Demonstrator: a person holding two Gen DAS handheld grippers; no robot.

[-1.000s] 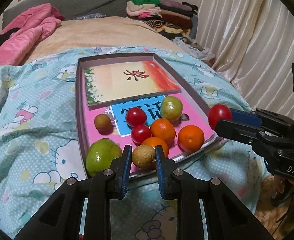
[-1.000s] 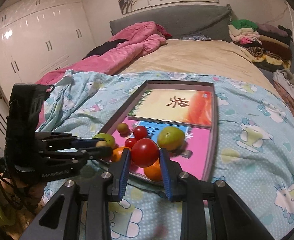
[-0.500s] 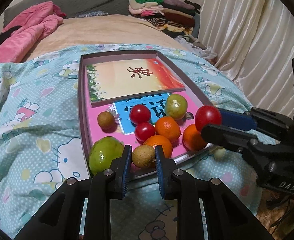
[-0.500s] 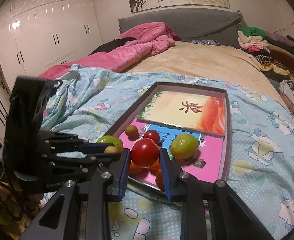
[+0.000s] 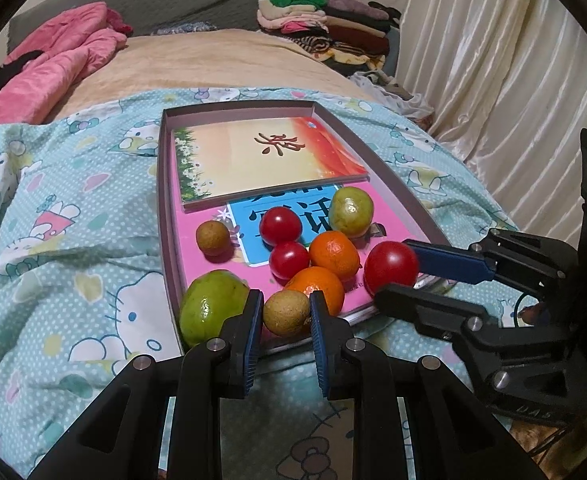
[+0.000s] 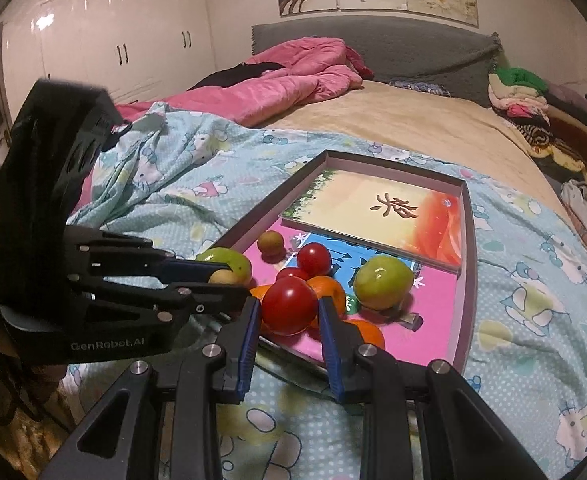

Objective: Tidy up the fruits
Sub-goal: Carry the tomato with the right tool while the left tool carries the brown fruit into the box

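1. I am holding my left gripper (image 5: 286, 311) closed on a small brown fruit (image 5: 286, 312); both blue pads are pressing its sides at the near edge of the tray (image 5: 164, 216).
2. I am holding my right gripper (image 6: 289, 310) closed on a red tomato (image 6: 289, 311), clamped between the two pads.
3. In the left wrist view, that tomato (image 5: 391, 268) is sitting at the near right corner of the tray, just beside an orange (image 5: 334, 255). I cannot tell whether it is touching the tray floor.
4. The tray is lying on a blue cartoon-print quilt (image 5: 73, 240) on the bed.
5. Inside the tray, a booklet (image 5: 261, 160) is covering the far half, and a pink sheet (image 5: 197, 264) is lining the near half.
6. The following fruit is resting on the pink sheet:
   - a large green fruit (image 5: 211, 306) at the near left corner, just beside my left gripper;
   - a second brown fruit (image 5: 212, 237) farther back on the left;
   - two smaller tomatoes (image 5: 280, 220) in the middle, one behind the other;
   - a second orange (image 5: 316, 286), directly behind the gripped brown fruit;
   - a second green fruit (image 5: 351, 211) at the far right, against the booklet's edge.
7. A pink blanket (image 6: 293, 76) is lying bunched at the head of the bed.
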